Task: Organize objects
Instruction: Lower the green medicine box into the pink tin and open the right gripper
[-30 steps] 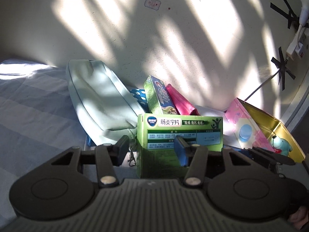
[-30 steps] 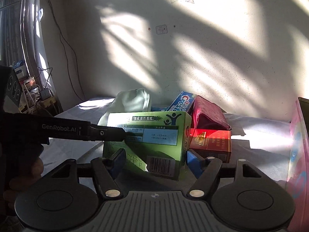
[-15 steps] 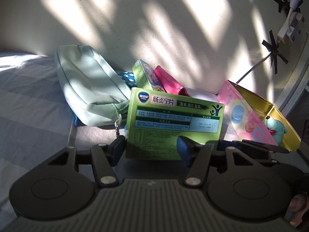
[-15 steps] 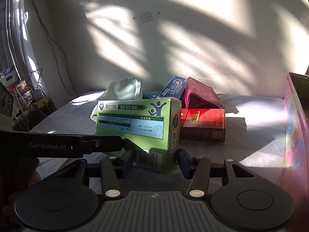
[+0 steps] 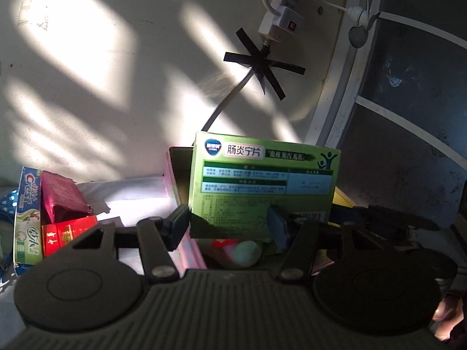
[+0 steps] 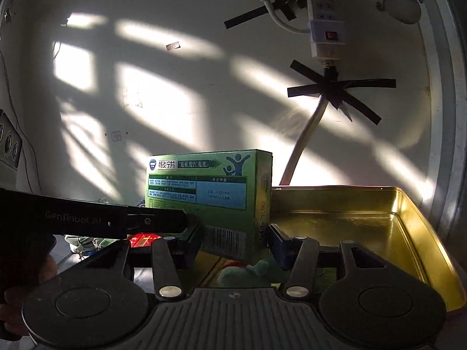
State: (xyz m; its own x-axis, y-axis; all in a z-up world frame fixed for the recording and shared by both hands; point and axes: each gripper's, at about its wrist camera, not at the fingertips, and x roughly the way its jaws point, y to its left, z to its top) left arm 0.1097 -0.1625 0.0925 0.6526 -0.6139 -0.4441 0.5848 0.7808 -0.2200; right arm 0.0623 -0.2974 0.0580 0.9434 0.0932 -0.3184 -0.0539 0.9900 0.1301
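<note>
A green medicine box (image 5: 262, 180) (image 6: 204, 192) hangs upright in the air, printed face toward both cameras. My left gripper (image 5: 229, 223) is shut on its lower left part: one pad on the left edge, the other against the face. My right gripper (image 6: 232, 236) is shut on its lower right corner. The left gripper's finger (image 6: 116, 221) reaches in from the left. Below the box lies an open tin (image 6: 379, 218) (image 5: 186, 248), gold inside with pink walls, holding a teal toy (image 6: 256, 268) (image 5: 248, 252).
On the bed to the left lie a Crest toothpaste box (image 5: 27, 204), a dark red pouch (image 5: 62, 195) and a red box (image 5: 67, 233) (image 6: 144, 239). A power strip (image 6: 327, 14) with its cable is taped to the wall behind. A door frame (image 5: 335, 116) stands at the right.
The right gripper closed on the green box. Both grippers then carried it right and slightly up, away from the pale green bag and the pile, to above the tin.
</note>
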